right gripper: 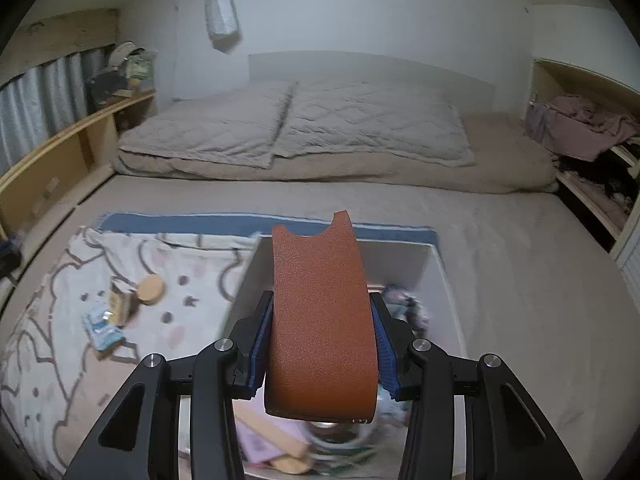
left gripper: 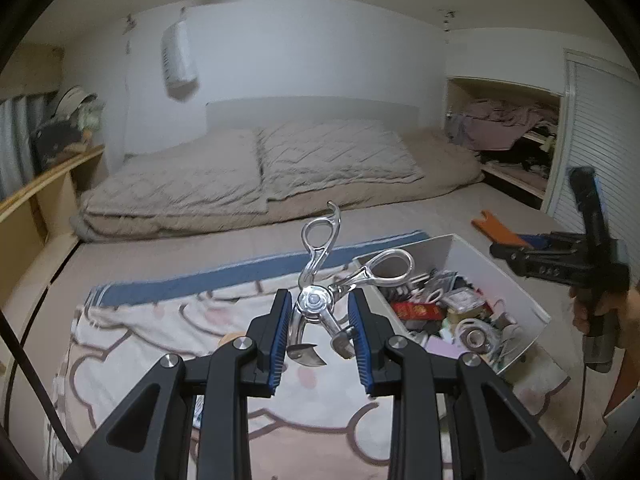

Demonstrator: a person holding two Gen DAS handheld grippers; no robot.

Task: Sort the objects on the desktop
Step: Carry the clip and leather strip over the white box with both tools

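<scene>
Silver metal scissors (left gripper: 320,232) hang between the blue pads of my left gripper (left gripper: 319,298), which is shut on them at the pivot, handles pointing up and away. They are held above a cartoon-print blanket (left gripper: 140,344), just left of a white box (left gripper: 452,248). My right gripper (right gripper: 320,300) is shut on an orange-brown textured case (right gripper: 320,320), held over the white box (right gripper: 400,264). In the left wrist view the orange case (left gripper: 494,228) and the right gripper (left gripper: 520,254) appear beyond the box, with a hand (left gripper: 592,308) on the handle.
The white box holds several small things, among them a red packet (left gripper: 418,312) and a tape roll (left gripper: 476,334). On the blanket (right gripper: 60,320) lie a round cork lid (right gripper: 151,289), a small carton (right gripper: 120,300) and a blue packet (right gripper: 102,328). Pillows (right gripper: 360,120) lie behind.
</scene>
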